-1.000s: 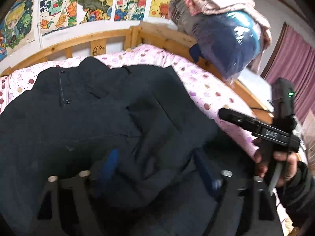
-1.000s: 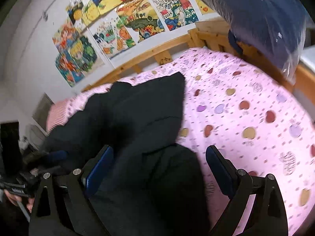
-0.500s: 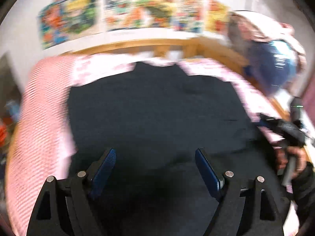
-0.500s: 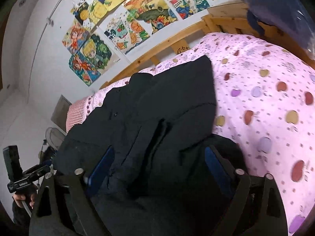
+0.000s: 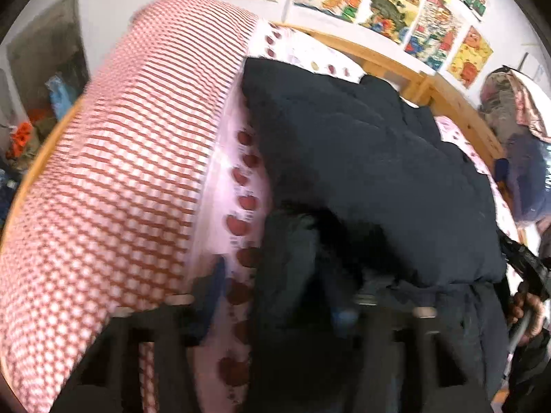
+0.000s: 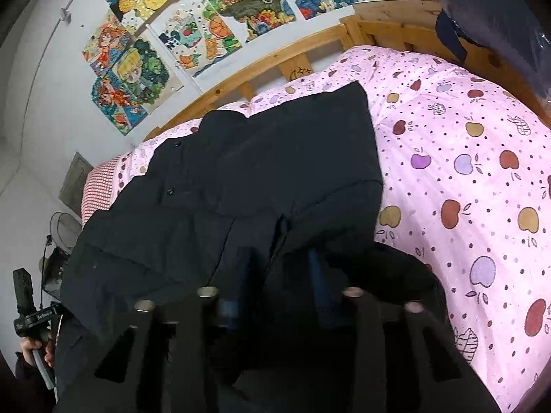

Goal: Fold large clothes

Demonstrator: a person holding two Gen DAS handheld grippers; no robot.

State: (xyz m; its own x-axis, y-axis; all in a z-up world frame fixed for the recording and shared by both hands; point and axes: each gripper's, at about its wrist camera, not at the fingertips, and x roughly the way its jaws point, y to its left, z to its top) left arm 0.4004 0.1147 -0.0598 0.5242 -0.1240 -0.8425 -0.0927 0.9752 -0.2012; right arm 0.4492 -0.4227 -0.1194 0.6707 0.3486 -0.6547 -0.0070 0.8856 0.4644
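- Swung toward nine o'clock since earlier, the left claw (image 5: 275, 296) is blurred; fingers spread at the coat's (image 5: 372, 172) edge on the bed (image 6: 465, 172).
- Right claw (image 6: 279, 275) pinches a coat fold; fingertips half buried.

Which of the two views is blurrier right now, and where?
Left wrist view: motion-smeared, worst on the checked pillow and the left hand-held gripper. Right wrist view: sharper; apple quilt and posters crisp, only fisheye bending.
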